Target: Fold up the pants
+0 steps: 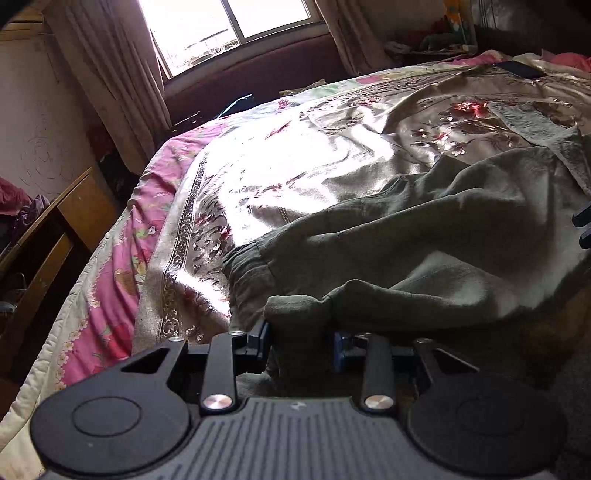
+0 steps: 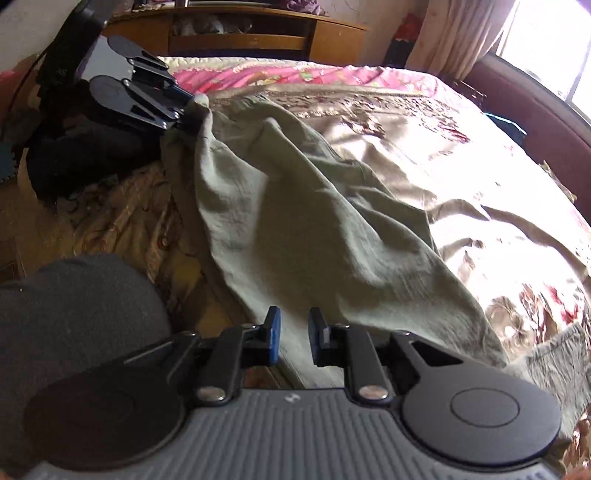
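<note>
A: Your left gripper (image 1: 301, 341) pinches a bunched fold of the olive pants (image 1: 424, 236), which lie rumpled across the bed cover (image 1: 295, 166).

B: And your right gripper (image 2: 293, 338) hangs parted above the pants, gripping nothing.

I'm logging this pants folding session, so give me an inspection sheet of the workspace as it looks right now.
Surface: bed under a shiny floral cover, a pink quilt at its edge, rumpled.
Job's things: olive pants lying crumpled across the cover, one end lifted, unfolded.
Clutter: a grey cloth and a dark flat item at the far side of the bed.
Grippers: left gripper shut on a bunch of the pants; right gripper with fingers apart over the fabric, whether it holds any cannot be told.
Cables: nothing seen.
Surroundings: window with curtains, wooden furniture beyond the bed.
</note>
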A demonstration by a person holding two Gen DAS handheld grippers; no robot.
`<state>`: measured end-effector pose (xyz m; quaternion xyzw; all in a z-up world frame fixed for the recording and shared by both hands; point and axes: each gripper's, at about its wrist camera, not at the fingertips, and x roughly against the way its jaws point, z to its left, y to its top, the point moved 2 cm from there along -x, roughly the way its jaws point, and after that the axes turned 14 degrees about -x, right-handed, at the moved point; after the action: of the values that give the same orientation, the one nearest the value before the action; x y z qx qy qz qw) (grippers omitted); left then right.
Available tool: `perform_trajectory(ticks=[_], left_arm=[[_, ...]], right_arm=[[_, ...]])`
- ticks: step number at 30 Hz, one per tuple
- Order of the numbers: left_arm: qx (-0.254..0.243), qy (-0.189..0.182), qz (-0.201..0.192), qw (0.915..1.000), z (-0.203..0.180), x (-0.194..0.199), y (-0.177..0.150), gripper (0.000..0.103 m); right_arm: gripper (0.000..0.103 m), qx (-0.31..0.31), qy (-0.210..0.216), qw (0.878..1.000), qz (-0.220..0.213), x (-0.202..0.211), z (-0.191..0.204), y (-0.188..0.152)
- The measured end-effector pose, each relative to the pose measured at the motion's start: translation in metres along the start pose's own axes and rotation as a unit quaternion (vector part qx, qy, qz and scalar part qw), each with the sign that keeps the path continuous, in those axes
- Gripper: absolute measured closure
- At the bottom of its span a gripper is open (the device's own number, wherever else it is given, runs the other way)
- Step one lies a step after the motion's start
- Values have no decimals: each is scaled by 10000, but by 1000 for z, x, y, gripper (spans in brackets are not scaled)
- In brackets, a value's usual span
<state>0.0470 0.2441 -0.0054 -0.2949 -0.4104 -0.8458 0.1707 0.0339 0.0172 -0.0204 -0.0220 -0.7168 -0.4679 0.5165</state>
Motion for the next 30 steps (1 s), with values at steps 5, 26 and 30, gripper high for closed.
perform_trajectory(ticks=[5,26,30], left_arm=[[-56,-101,-97,9999,8,0,-5,54],[-569,9,-457,9973,13,3,0,66],[-283,372,-905,9948,37,23,2,71]], right_arm=[[62,236,496,9972,-511,-37,47,43],[101,236,548,9969,-522,-69,78,88],[101,-164,680,9924,-1014,-49,79,109]])
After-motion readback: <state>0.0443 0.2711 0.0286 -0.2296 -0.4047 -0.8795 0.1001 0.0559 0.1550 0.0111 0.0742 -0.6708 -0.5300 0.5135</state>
